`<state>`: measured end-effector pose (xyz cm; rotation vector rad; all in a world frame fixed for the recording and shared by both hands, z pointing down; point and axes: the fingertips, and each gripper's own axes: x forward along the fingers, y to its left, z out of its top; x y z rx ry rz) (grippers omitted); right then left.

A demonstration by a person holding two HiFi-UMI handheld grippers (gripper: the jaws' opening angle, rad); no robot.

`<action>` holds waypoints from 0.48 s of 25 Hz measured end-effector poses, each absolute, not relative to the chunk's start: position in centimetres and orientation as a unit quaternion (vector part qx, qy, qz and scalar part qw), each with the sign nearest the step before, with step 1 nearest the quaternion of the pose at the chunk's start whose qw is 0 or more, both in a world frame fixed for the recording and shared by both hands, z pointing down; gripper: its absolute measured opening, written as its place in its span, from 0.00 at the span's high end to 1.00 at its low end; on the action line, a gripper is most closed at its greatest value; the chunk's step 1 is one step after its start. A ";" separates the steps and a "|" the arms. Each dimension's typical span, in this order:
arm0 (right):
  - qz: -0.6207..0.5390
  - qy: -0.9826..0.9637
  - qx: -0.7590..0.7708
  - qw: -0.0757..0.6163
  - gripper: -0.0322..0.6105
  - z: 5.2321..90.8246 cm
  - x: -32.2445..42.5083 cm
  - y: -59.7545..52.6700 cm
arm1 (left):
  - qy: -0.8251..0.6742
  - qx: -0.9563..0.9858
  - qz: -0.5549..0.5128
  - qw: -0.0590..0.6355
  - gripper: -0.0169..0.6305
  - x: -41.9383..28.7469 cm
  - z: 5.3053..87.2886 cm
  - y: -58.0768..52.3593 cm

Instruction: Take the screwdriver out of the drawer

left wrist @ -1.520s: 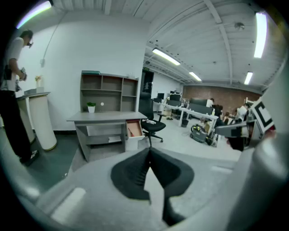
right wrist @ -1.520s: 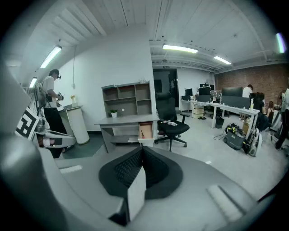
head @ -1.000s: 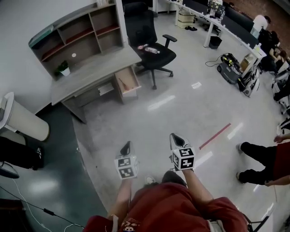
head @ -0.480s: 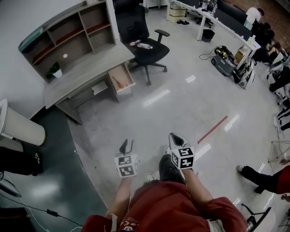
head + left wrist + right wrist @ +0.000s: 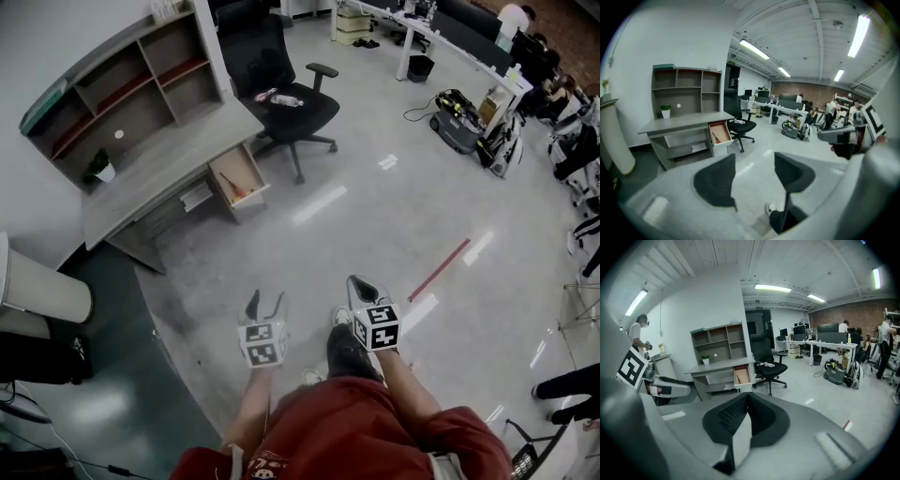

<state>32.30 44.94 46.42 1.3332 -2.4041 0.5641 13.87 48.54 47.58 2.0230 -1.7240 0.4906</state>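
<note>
Approach step: the person stands on the floor, well apart from the grey worktop (image 5: 159,155), with nothing grasped yet. Under the worktop's right end a drawer (image 5: 239,176) stands pulled open. A thin reddish thing lying inside looks like the screwdriver (image 5: 237,191); otherwise the drawer seems bare. Left tool (image 5: 265,303): jaws have just been opening, now spread, nothing between them. Right tool (image 5: 361,287): jaws pressed together, empty. The next move likely calls for walking closer and reaching a spread tool into the drawer.
</note>
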 end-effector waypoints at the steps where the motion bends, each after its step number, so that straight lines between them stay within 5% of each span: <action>1: 0.200 -0.843 0.471 0.165 0.95 46.5 32.7 44.0 | -0.620 0.732 0.179 0.218 0.57 14.2 47.7 47.5; 12: 0.227 -0.827 0.494 0.141 0.95 46.8 39.4 31.2 | -0.600 0.743 0.200 0.218 0.57 20.1 48.0 34.2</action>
